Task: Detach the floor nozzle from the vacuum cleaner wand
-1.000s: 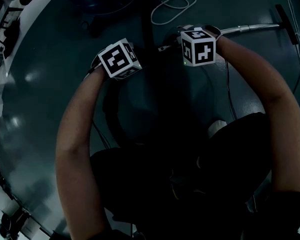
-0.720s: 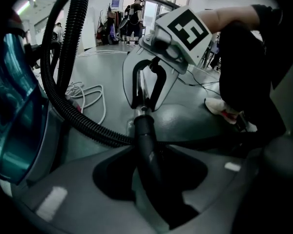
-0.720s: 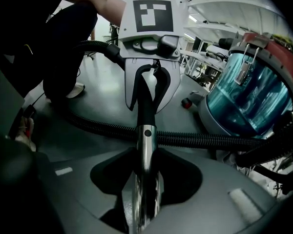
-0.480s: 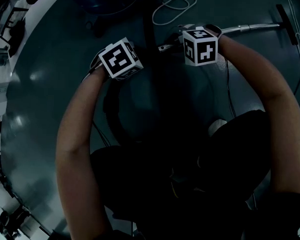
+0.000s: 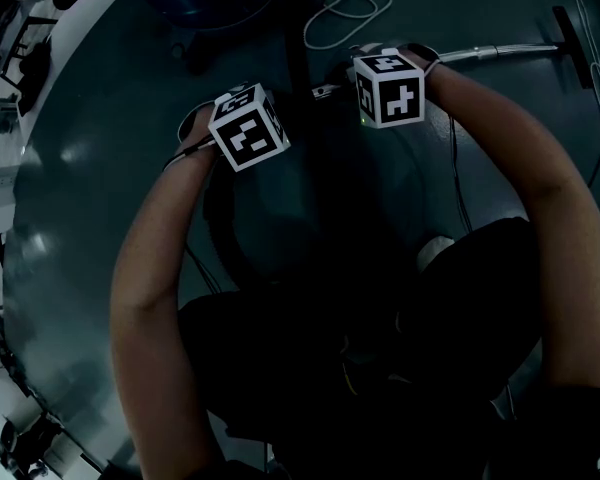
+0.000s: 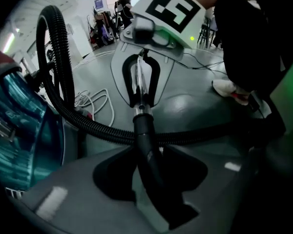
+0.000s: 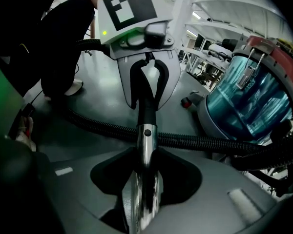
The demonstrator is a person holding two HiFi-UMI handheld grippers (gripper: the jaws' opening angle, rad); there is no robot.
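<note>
1. Where white furniture (image 7: 212,52) lines the edge of the room, a glossy grey-green floor (image 5: 80,168) carries the work, with loose white cable (image 5: 345,13) looped on it.
2. Counted on that floor are one teal see-through vacuum canister (image 7: 254,101), one ribbed black hose (image 7: 210,143), one steel wand (image 5: 500,53) and one floor nozzle (image 5: 574,46). There are also two grippers, each topped by a marker cube (image 5: 248,128).
3. The left gripper (image 6: 147,165), whose jaws have just been closing, clamps the black cuff (image 6: 145,140) at the wand's near end. The right gripper (image 7: 145,174) is clamped on the steel wand just beyond it.
4. The floor nozzle sits at the wand's far end, low on the floor and well to the right of both grippers.
5. Since a second earlier, the left gripper's marker cube has rolled and edged slightly toward the right one. Wand and nozzle lie where they did.
</note>
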